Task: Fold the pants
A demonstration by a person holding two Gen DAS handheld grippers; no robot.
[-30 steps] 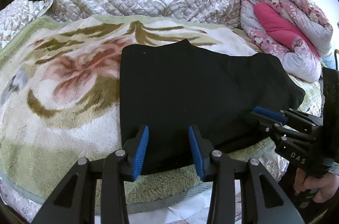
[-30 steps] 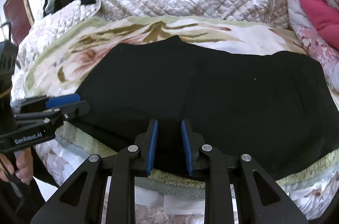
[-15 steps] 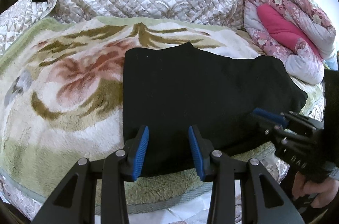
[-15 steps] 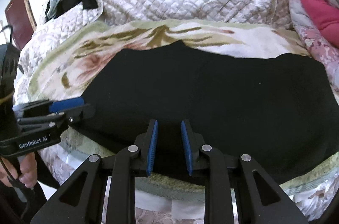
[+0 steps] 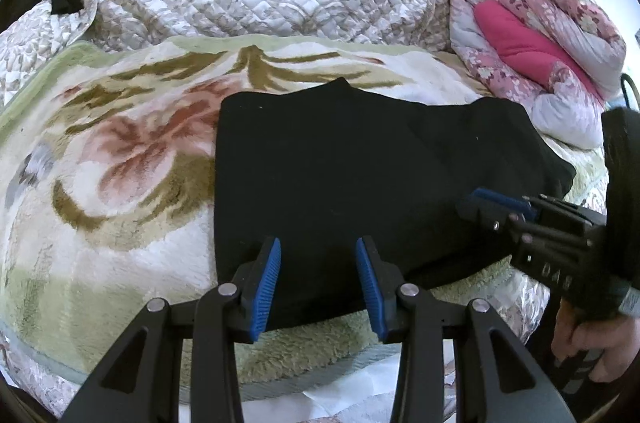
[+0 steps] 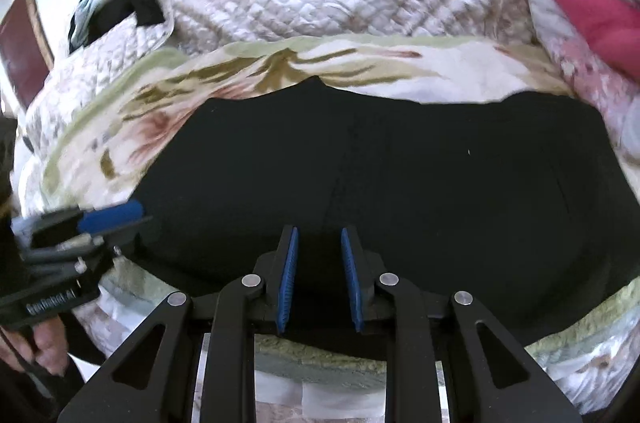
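Little changes from a second ago: the black pants [image 5: 360, 175] lie in the same flat folded shape on the flowered blanket [image 5: 112, 159] on the bed, near its front edge. The view creeps slightly; neither pair of fingers alters its gap. Judgement: a pause between folds, next grasp not begun.

Left gripper [image 5: 318, 279]: fingers released, half apart, over the near hem, nothing pinched. Right gripper [image 6: 320, 279]: fingers narrow but apart, gripping nothing.

Left view alone shows the pants' left edge and the rolled pink quilt [image 5: 532, 35] whole. Right view, blurred, alone shows dark clothes [image 6: 120, 3] on the quilted cover.
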